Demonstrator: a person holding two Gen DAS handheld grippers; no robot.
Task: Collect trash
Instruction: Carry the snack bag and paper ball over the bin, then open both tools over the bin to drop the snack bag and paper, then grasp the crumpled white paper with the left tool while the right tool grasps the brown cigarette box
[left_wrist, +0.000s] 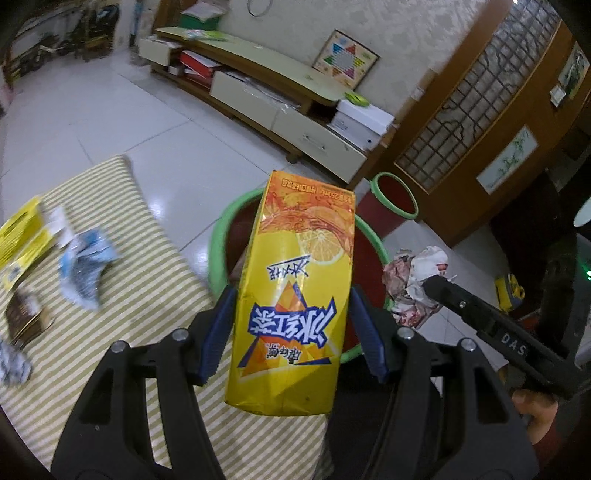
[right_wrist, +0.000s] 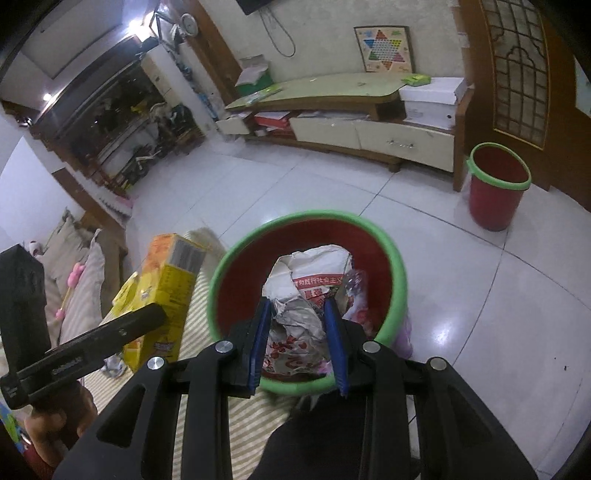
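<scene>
Yellow carton (left_wrist: 295, 288) sits clamped between the blue pads of the left hand-held gripper (left_wrist: 291, 306), its far end tipped out over the green rim of the bin (left_wrist: 218, 236). From the right wrist view that same carton (right_wrist: 162, 291) shows at the left, just beside the bin (right_wrist: 399, 266) and above the striped cloth (right_wrist: 199, 321).

The right hand-held gripper (right_wrist: 299, 317) is closed on a paper wad (right_wrist: 295, 317), white and grey with red print, which bulges forward past the pads and hangs over the red inside of the bin. In the left wrist view the wad (left_wrist: 413, 280) lies to the right of the carton, at the tip of the right hand-held gripper (left_wrist: 432, 286).

On the striped cloth (left_wrist: 122, 258) to the left lie a blue-white wrapper (left_wrist: 83, 266) and yellow boxes (left_wrist: 22, 240), well apart from both grippers. Farther off, a second bin (right_wrist: 495, 188) stands on the tiled floor (right_wrist: 461, 288) near the low cabinet (right_wrist: 369, 133).
</scene>
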